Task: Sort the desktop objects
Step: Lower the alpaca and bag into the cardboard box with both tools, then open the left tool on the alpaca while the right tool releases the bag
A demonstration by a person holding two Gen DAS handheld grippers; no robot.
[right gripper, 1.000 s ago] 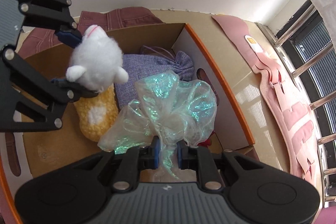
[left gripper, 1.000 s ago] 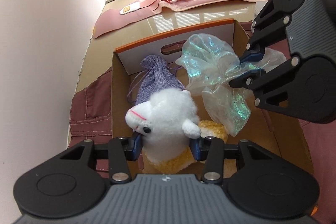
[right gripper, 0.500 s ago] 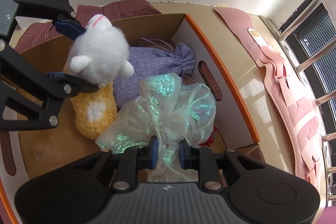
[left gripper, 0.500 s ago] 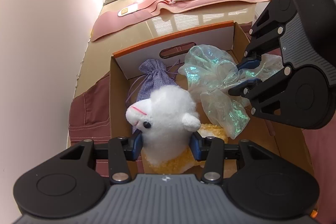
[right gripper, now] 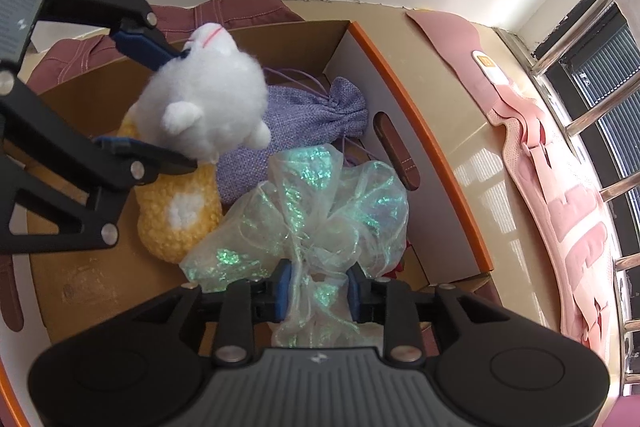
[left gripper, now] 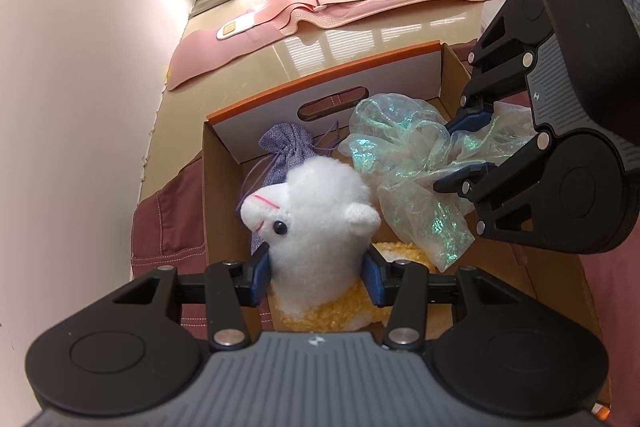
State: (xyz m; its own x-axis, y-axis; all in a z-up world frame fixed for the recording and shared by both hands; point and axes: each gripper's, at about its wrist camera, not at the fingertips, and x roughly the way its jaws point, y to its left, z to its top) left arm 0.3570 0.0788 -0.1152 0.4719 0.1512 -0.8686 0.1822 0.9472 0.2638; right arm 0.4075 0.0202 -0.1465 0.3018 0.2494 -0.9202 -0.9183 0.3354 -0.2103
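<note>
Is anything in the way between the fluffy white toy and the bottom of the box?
Nothing blocks the white plush alpaca; its yellow body already lies on the cardboard box floor, with the left gripper around its neck.

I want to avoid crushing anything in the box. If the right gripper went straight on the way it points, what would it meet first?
Probably the iridescent organza bag: its neck already sits between the opening jaws of the right gripper, and its bulk lies just ahead.

I am seeing a fluffy white plush animal with yellow body (left gripper: pixel 316 227) sitting upright beside a crumpled iridescent organza bag (right gripper: pixel 320 203) and a lavender drawstring pouch (right gripper: pixel 308 115), all inside an open cardboard box (left gripper: pixel 224 195).
</note>
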